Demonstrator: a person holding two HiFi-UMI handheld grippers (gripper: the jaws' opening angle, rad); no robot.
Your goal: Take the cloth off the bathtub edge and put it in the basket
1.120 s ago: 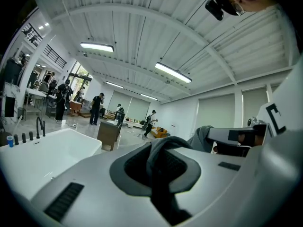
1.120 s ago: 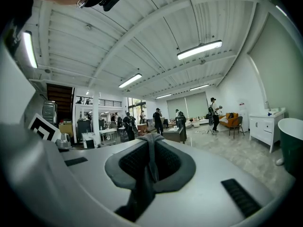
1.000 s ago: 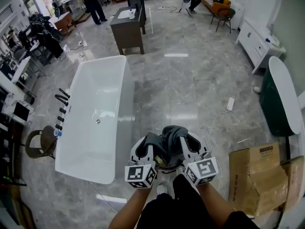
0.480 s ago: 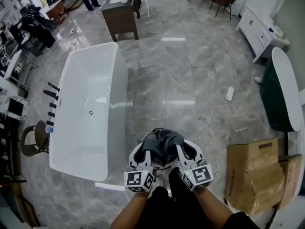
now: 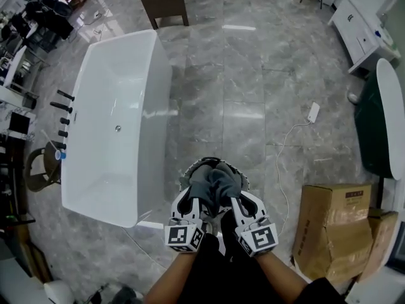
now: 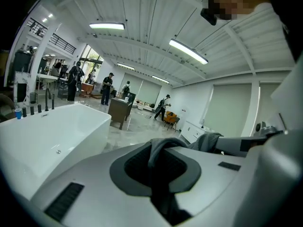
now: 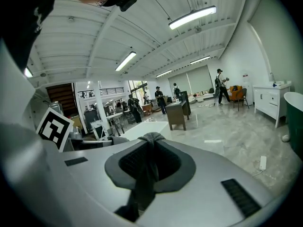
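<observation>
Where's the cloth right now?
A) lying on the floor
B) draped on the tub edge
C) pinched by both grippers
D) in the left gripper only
C: the cloth is clamped in both the left gripper and the right gripper, off the tub.

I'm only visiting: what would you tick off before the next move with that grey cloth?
1. Left gripper shut on the cloth: ok.
2. Right gripper shut on the cloth: ok.
3. Cloth clear of the bathtub: ok.
4. Basket rim shows around the hanging cloth: ok.
5. Cloth low enough inside the basket to let go: cannot tell.
6. Power strip on the floor, apart from the basket: ok.
</observation>
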